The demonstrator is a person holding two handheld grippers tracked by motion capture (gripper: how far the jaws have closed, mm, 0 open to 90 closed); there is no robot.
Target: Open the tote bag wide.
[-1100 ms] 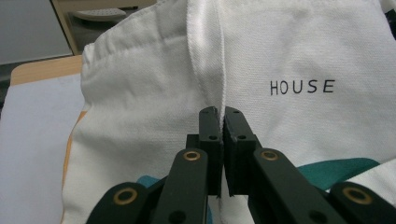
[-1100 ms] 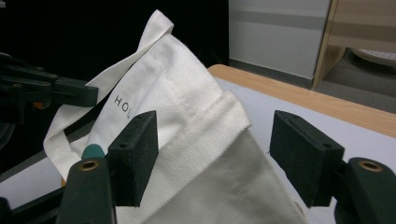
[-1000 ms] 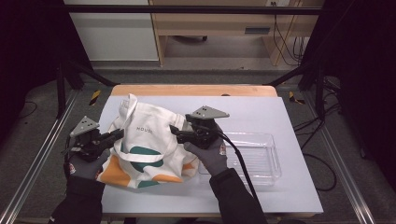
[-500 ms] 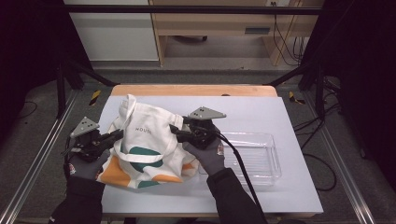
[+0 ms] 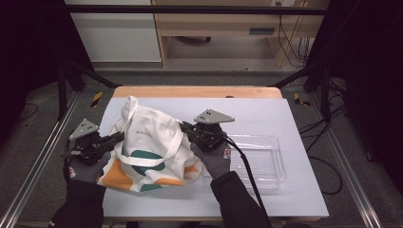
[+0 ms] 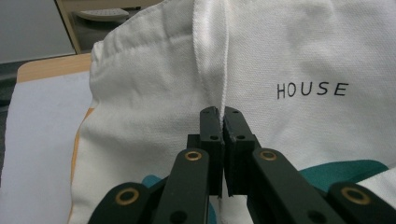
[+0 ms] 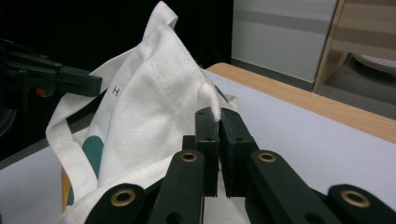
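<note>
Black hand-held gripper (image 5: pixel 187 129) (grey three-cornered plate on top), brass-ringed screws, grey gloves, dark sleeves

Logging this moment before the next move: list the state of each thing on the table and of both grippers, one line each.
tote bag: slumped on the table, pinched at both sides.
left gripper: shut on the bag's fabric fold.
right gripper: jaws just closed, pinching the bag's edge.
clear tray: upright, empty, beside the bag.
table: white top, holds bag and tray.
</note>
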